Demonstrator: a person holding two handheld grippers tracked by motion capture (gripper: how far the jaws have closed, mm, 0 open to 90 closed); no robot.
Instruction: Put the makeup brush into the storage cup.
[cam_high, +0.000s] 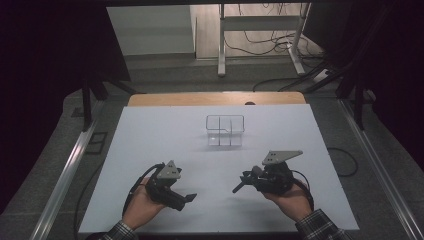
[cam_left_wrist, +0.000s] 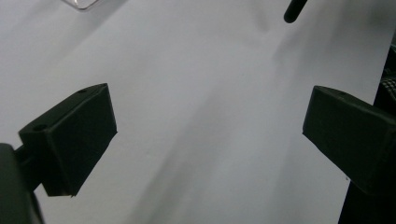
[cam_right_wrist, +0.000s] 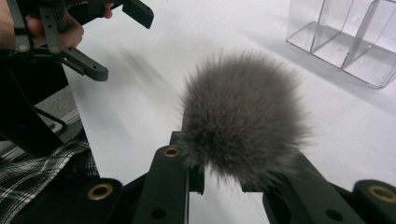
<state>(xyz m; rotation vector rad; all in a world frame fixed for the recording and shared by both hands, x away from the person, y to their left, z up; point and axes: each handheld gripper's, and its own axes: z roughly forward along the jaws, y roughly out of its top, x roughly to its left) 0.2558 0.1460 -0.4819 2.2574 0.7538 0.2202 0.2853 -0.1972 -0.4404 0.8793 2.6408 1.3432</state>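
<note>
White tabletop (cam_high: 150, 150) takes up the middle of the high view, with grey floor around it, a rail down each side and a metal frame with loose cables beyond the far edge. A clear plastic organizer (cam_high: 225, 131) with dividers stands near the middle of the table, towards the far side, nothing in its compartments that I can make out. Nearer the person, the left gripper (cam_high: 186, 198) sits low at the left and the right gripper (cam_high: 239, 187) at the right, well apart from each other and from the organizer; a dark stick-like tip pokes out of the right one towards the table's middle

From the left gripper view, its two black jaws stand wide apart with bare white table between them. A corner of the organizer (cam_left_wrist: 83, 3) shows at the top left and a dark rounded handle tip (cam_left_wrist: 293, 11) at the top

From the right gripper view, the jaws are clamped on a fluffy grey brush (cam_right_wrist: 243, 116), whose bristle head swells up above them and blocks much of the table behind. The organizer (cam_right_wrist: 345, 39) stands at the upper right, apart from the brush. The left gripper (cam_right_wrist: 123, 39), jaws spread, hangs at the upper left above a plaid sleeve (cam_right_wrist: 32, 179)
</note>
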